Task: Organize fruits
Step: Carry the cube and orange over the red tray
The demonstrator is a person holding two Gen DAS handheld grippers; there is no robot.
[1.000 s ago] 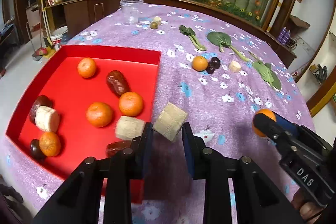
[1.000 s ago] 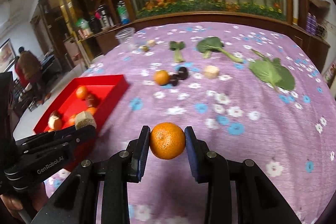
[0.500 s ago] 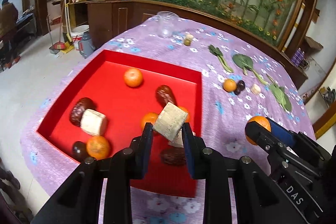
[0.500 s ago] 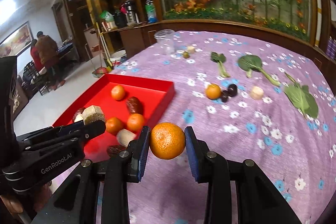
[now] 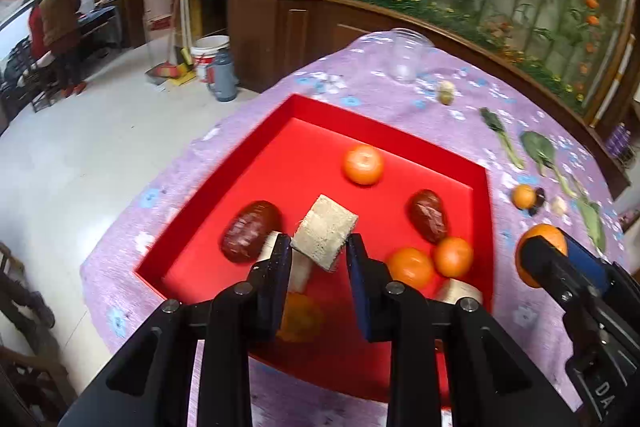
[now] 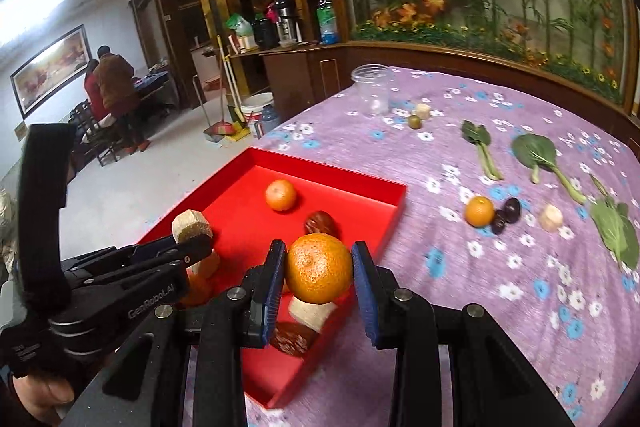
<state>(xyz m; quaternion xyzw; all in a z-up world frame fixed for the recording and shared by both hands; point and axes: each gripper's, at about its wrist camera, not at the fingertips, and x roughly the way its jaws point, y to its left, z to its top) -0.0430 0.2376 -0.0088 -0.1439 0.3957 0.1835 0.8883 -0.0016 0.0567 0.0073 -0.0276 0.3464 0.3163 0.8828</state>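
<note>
My left gripper [image 5: 319, 251] is shut on a pale beige chunk [image 5: 324, 231] and hangs over the red tray [image 5: 256, 151]. In the right wrist view the same chunk [image 6: 191, 223] shows above the tray's left side. My right gripper [image 6: 319, 267] is shut on an orange tangerine [image 6: 319, 267] above the tray's [image 6: 360, 183] near right corner. In the tray lie several tangerines [image 5: 363, 164], dark red dates [image 5: 250, 237] and pale chunks. On the purple cloth a loose tangerine [image 6: 479, 211] lies beside two dark fruits [image 6: 511, 207] and a pale chunk [image 6: 551, 217].
Green leaves [image 6: 536, 153] are spread over the right of the flowered cloth. A clear plastic jar [image 6: 372, 89] stands at the far edge with a small green fruit [image 6: 415, 121] near it. Two people [image 6: 112, 91] stand far off at the left, beyond bare floor.
Both grippers have moved left with their loads: the chunk went from beside the tray's right edge to over its middle, and the tangerine from over bare cloth to the tray's corner.
</note>
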